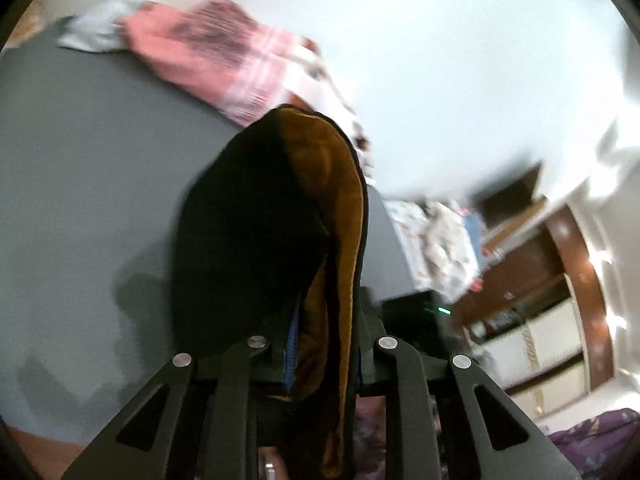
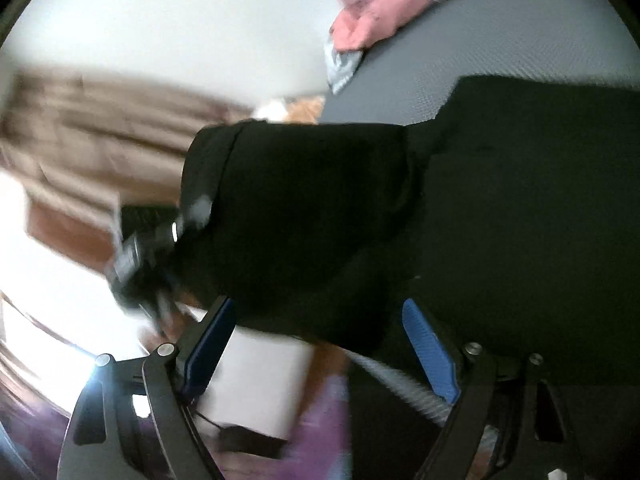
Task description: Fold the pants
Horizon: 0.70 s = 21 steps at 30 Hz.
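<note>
The pants (image 1: 256, 232) are black with a brown fleece lining. My left gripper (image 1: 320, 364) is shut on a bunched part of them and holds it up above the grey table (image 1: 80, 160). In the right wrist view the black pants (image 2: 400, 220) drape across the frame, partly on the table. My right gripper (image 2: 320, 344) is open, its blue pads (image 2: 430, 348) on either side of a hanging fold. The left gripper (image 2: 140, 264) shows there at the left, gripping the pants' far end.
A pink and white garment (image 1: 216, 52) and a pale blue cloth (image 1: 96, 28) lie at the table's far edge. A pile of patterned laundry (image 1: 436, 248) and wooden furniture (image 1: 568, 280) stand to the right. Purple bedding (image 1: 592, 448) is at the lower right.
</note>
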Each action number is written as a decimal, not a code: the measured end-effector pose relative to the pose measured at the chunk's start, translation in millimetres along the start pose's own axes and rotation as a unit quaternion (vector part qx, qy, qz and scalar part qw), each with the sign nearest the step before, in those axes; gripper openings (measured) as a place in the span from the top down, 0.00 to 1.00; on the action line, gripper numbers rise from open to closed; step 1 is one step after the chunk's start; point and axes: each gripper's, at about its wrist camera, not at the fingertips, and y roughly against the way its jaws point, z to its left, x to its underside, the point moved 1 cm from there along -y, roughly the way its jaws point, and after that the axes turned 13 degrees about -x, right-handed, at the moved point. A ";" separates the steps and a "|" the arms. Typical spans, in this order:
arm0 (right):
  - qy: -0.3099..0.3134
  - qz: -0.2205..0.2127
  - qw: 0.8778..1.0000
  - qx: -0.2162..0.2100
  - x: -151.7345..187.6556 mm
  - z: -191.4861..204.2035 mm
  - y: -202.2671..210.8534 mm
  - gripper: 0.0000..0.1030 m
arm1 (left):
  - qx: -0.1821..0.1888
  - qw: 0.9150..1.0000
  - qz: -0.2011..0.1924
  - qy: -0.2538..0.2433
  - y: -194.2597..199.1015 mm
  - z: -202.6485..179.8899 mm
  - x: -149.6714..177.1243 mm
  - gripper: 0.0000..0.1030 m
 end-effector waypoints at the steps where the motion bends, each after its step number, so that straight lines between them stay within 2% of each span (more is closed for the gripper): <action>1: -0.025 -0.022 0.999 -0.027 -2.3 -5.0 13.7 0.15 | 0.017 1.000 0.005 -0.007 -13.5 -11.8 0.9 0.79; 3: -0.065 -0.059 0.994 -0.068 -6.5 -15.7 37.5 0.10 | 0.027 0.999 0.029 -0.019 -41.6 -26.6 3.7 0.76; 5: -0.093 -0.084 0.988 -0.094 -9.2 -26.6 55.1 0.08 | 0.066 0.997 0.046 -0.016 -65.8 -32.7 6.4 0.69; 6: -0.104 -0.089 0.985 -0.101 -9.6 -31.5 59.6 0.08 | 0.092 0.994 0.058 -0.006 -76.4 -31.3 8.0 0.63; 7: -0.114 -0.095 0.983 -0.105 -9.5 -36.0 64.2 0.07 | 0.094 0.993 0.067 0.003 -85.2 -29.2 8.9 0.56; 8: -0.124 -0.101 0.981 -0.109 -9.2 -40.9 68.1 0.06 | 0.081 0.994 0.071 0.005 -91.0 -27.4 9.5 0.53; 11: -0.130 -0.101 0.983 -0.082 -9.9 -47.7 64.7 0.05 | 0.054 0.996 0.075 -0.001 -89.2 -21.2 15.1 0.53; 13: -0.131 -0.094 0.982 -0.095 -9.5 -47.5 64.4 0.05 | 0.050 0.996 0.071 0.006 -80.5 -13.0 15.9 0.47; 14: -0.129 -0.092 0.983 -0.091 -11.9 -46.9 63.3 0.05 | 0.034 0.997 0.062 0.003 -74.8 -10.3 16.5 0.46; 17: -0.111 -0.077 0.989 -0.059 -17.7 -40.9 58.3 0.04 | -0.034 0.998 0.032 -0.030 -60.6 2.0 27.0 0.43; 19: -0.089 -0.069 0.993 -0.026 -20.9 -34.0 56.6 0.05 | -0.045 0.998 0.028 -0.018 -58.2 16.5 30.7 0.43; 20: -0.073 -0.065 0.995 0.001 -24.1 -31.3 53.3 0.09 | -0.048 0.998 0.026 -0.012 -59.7 21.4 32.1 0.43; 21: -0.056 -0.053 0.996 0.034 -27.5 -28.7 47.4 0.25 | -0.055 0.998 0.025 -0.009 -60.5 25.3 32.0 0.43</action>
